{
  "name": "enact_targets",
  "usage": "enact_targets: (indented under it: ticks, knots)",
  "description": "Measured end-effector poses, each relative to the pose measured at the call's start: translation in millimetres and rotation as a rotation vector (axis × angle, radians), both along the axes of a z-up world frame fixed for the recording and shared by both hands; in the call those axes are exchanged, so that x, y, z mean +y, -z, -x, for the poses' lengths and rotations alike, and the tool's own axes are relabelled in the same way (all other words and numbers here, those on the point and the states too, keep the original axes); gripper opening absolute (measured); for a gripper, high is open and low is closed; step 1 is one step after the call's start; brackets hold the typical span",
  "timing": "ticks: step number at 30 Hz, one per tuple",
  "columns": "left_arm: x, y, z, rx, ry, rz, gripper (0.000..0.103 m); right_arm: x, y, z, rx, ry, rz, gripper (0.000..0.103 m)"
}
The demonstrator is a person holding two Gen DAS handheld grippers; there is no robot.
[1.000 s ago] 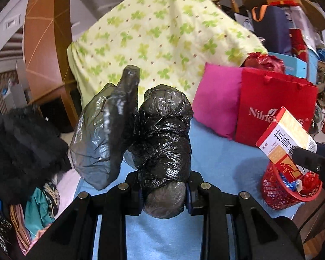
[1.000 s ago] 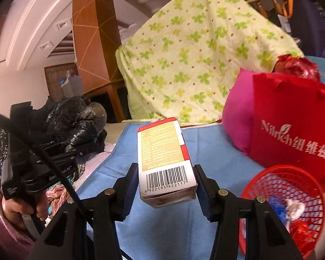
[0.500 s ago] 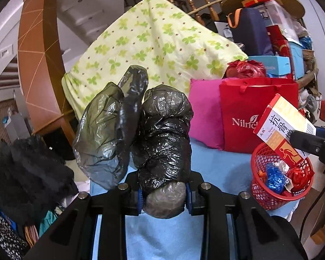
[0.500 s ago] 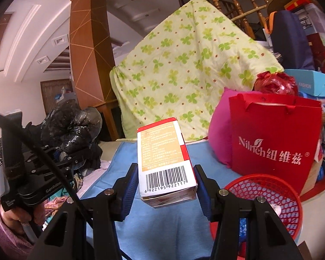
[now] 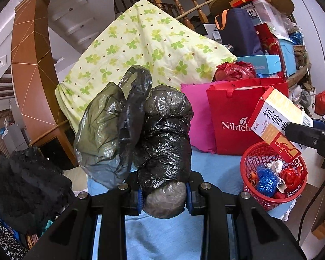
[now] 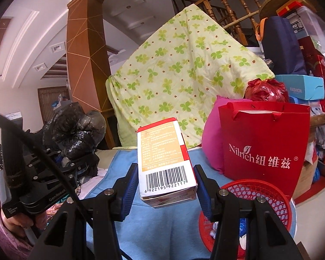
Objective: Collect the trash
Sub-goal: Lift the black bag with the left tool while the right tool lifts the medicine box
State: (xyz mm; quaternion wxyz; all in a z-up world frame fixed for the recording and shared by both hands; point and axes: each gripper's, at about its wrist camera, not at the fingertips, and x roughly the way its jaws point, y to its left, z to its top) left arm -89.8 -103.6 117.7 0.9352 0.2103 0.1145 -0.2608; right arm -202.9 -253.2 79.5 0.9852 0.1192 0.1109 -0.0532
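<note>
My left gripper (image 5: 164, 197) is shut on a crumpled black plastic bag (image 5: 160, 134) and holds it up above the blue cloth. It also shows at the left of the right wrist view (image 6: 75, 130). My right gripper (image 6: 165, 186) is shut on a red and white medicine box (image 6: 164, 156), held upright just left of the red mesh basket (image 6: 260, 186). In the left wrist view the box (image 5: 277, 123) hangs over the basket (image 5: 249, 166), which holds several crumpled wrappers.
A blue cloth (image 5: 216, 166) covers the table. A red paper bag (image 5: 238, 119) and a pink cushion (image 5: 197, 117) stand behind the basket. A clover-print sheet (image 5: 145, 43) drapes over the stair rail. Dark clothes (image 5: 21, 184) pile at the left.
Both grippers have risen and tilted, so the basket and bag sit lower in view. The box has come over the basket. Both grips are unchanged.
</note>
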Motion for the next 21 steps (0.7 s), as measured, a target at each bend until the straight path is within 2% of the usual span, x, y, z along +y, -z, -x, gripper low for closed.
enact_targets:
  ticks: [21]
  knots:
    - [-21, 1, 13, 0.003, 0.045, -0.023, 0.032, -11, -2, 18, -0.022, 0.028, -0.008, 0.053]
